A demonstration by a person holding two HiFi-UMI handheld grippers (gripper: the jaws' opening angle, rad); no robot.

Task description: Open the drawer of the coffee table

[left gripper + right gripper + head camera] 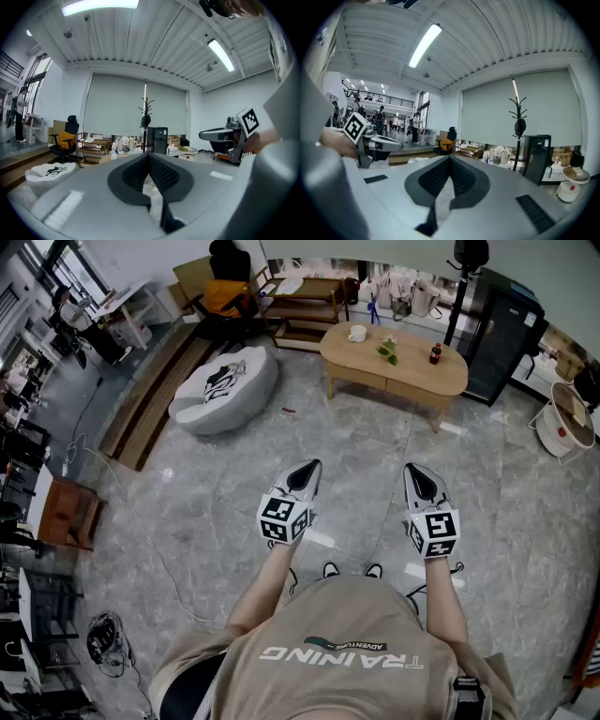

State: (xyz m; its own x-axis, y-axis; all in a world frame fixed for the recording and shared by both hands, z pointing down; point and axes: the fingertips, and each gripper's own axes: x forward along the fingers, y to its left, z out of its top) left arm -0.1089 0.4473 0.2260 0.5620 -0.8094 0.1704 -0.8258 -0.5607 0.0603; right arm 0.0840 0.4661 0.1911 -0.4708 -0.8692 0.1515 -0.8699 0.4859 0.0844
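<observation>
bright, even indoor light all round. a ceiling strip light (100, 4) blows out white overhead, a second tube (424, 44) glares too. grey floor (375, 446) carries a soft sheen, shadows faint. heavy fisheye bend, black corners in both gripper views; close foreground soft, far room sharp.

Head view steeply down; gripper views level, probably sharing coat rack (146, 111)

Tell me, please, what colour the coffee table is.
Light-wood coffee table, best seen in the head view.
</observation>
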